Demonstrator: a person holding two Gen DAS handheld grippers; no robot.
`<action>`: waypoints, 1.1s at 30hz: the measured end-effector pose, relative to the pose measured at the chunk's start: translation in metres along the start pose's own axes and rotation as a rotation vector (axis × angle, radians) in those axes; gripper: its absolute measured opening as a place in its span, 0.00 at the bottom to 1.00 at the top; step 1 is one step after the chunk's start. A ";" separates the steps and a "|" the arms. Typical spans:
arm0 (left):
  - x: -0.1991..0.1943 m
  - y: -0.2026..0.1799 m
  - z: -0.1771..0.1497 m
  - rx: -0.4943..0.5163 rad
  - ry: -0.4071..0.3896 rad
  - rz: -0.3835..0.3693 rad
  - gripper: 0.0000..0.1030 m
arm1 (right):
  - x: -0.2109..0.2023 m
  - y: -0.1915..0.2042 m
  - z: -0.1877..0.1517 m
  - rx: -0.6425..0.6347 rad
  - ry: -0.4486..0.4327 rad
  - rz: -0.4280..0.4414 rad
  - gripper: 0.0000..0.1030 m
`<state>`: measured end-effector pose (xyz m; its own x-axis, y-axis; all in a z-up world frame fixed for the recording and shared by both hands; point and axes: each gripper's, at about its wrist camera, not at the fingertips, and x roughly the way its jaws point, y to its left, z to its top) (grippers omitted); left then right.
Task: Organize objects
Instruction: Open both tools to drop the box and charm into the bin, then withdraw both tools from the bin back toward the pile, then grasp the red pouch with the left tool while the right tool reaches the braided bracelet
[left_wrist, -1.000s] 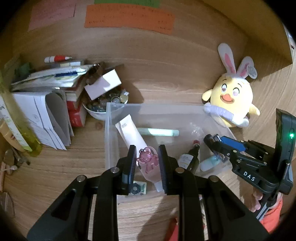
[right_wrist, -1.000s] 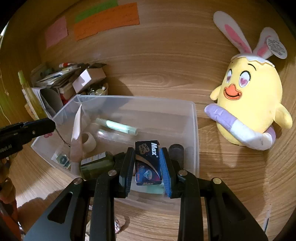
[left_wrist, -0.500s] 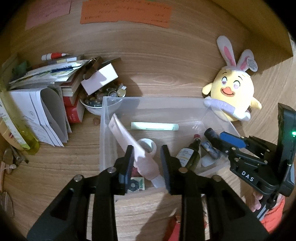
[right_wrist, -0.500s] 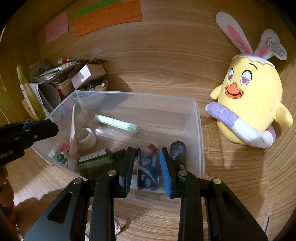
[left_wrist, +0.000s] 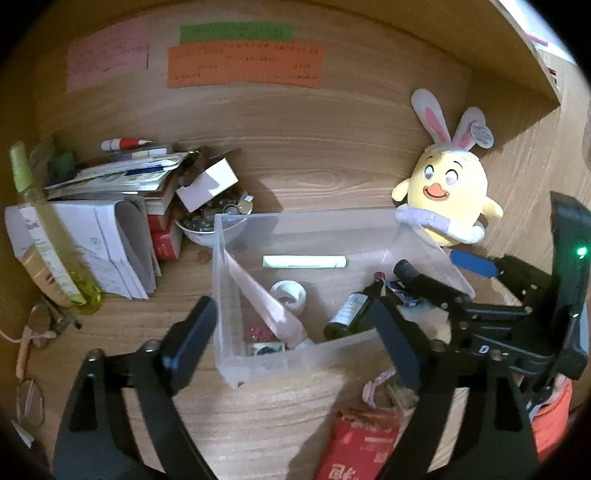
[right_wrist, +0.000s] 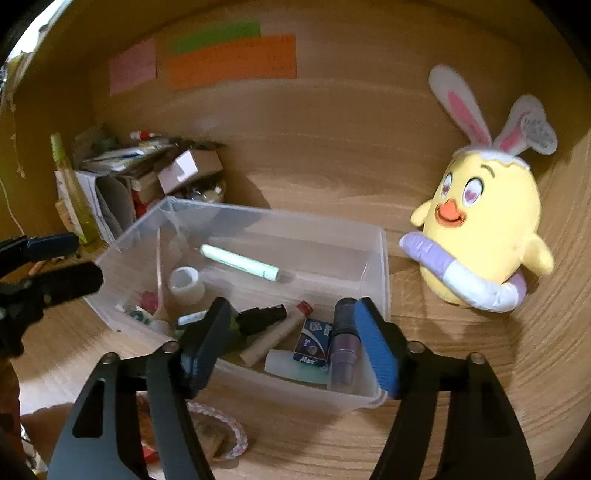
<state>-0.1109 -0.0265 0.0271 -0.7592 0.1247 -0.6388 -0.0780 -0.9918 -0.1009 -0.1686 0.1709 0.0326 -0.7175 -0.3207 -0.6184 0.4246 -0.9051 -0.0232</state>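
- Hovering with jaws spread and empty, left gripper (left_wrist: 291, 332) and right gripper (right_wrist: 295, 343) flank the clear bin (left_wrist: 303, 221), likely between placements.
- Staple box (right_wrist: 313, 343) lies inside the bin; next, judging by loose clutter, fetch the red packet (left_wrist: 358, 446) just outside it.

Dim warm light, strong fisheye bending, dark corners, slight motion blur.

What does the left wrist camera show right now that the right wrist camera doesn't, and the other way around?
Only the left wrist view shows the red packet on the desk in front of the clear bin, and the eyeglasses at far left. Only the right wrist view shows the purple-capped tube in the bin's near right corner, with the Max box in full beside it. Both show the clear bin, the mint green marker, the tape roll and the yellow plush chick.
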 end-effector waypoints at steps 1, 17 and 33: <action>-0.002 0.000 -0.002 0.001 0.001 -0.002 0.91 | -0.003 0.001 0.000 -0.001 -0.004 0.002 0.66; -0.008 0.007 -0.047 0.007 0.111 -0.006 0.93 | -0.039 0.004 -0.035 0.020 0.010 0.053 0.76; -0.009 0.015 -0.092 -0.005 0.189 -0.001 0.93 | -0.009 0.047 -0.072 -0.032 0.171 0.124 0.39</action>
<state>-0.0460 -0.0402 -0.0393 -0.6241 0.1295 -0.7705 -0.0753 -0.9915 -0.1056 -0.1019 0.1511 -0.0195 -0.5555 -0.3746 -0.7423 0.5232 -0.8514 0.0381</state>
